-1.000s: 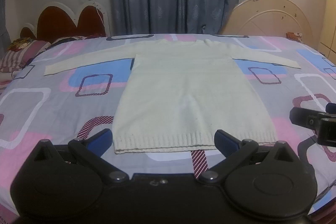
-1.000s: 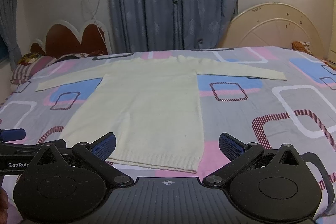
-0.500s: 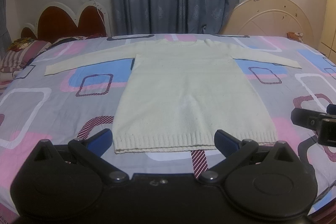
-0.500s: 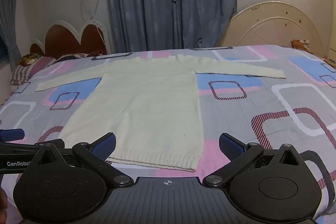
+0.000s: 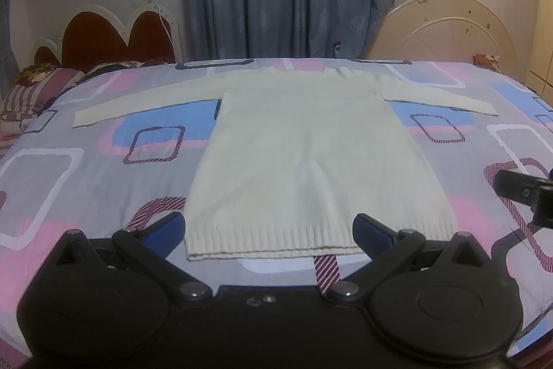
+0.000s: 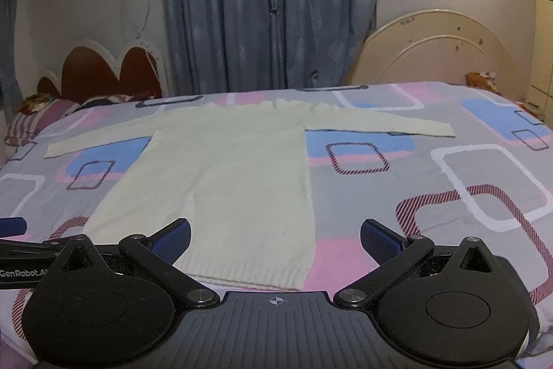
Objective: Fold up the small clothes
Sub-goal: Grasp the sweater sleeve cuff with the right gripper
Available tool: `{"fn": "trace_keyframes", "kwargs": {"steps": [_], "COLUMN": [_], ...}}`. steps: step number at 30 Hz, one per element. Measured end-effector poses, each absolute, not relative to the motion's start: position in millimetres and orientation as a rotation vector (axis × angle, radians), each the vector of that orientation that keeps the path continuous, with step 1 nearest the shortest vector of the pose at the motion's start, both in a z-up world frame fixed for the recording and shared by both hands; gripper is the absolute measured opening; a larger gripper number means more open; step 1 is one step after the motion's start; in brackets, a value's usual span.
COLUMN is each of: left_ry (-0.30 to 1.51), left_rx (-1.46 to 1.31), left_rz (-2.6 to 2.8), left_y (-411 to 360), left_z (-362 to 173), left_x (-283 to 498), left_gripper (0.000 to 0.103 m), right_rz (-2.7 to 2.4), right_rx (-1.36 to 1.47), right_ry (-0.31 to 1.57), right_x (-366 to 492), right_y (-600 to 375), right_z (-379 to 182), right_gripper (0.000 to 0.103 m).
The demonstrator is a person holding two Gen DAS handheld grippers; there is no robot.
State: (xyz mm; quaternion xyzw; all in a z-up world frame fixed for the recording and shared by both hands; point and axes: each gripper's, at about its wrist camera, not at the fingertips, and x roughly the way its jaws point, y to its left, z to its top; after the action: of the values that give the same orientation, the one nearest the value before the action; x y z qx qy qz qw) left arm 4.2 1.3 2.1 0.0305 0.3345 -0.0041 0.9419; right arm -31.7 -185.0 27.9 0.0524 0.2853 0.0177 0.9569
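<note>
**Cream sweater flat on bed**

Cream knitted long-sleeved sweater [image 5: 311, 161] spread flat on patterned pink, blue and grey bedsheet [image 5: 103, 161], 2 sleeves outstretched. Left gripper [image 5: 269, 227] and right gripper [image 6: 275, 236] near its ribbed hem, both wide open, holding nothing

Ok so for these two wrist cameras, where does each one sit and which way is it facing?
Left wrist: on the left gripper, near the bed's edge, facing the cream sweater's hem; its open fingers show, plus the right gripper's tip.
Right wrist: on the right gripper, further right, facing the sweater's right hem corner; open fingers show.
Shared: sweater, patterned bedsheet, blue curtains.
</note>
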Motion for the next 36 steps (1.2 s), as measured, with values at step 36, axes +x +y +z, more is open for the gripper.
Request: {"fn": "trace_keyframes", "kwargs": {"steps": [36], "left_ry": [0.63], "left_rx": [0.017], "left_rz": [-0.063], "left_y": [-9.8], "left_z": [3.1], "left_x": [191.8], "left_gripper": [0.087], "right_rz": [-0.22], "right_rx": [0.213], "right_ry": [0.502], "right_x": [133.0], "right_y": [-317.8], "right_z": [29.9], "right_gripper": [0.102]}}
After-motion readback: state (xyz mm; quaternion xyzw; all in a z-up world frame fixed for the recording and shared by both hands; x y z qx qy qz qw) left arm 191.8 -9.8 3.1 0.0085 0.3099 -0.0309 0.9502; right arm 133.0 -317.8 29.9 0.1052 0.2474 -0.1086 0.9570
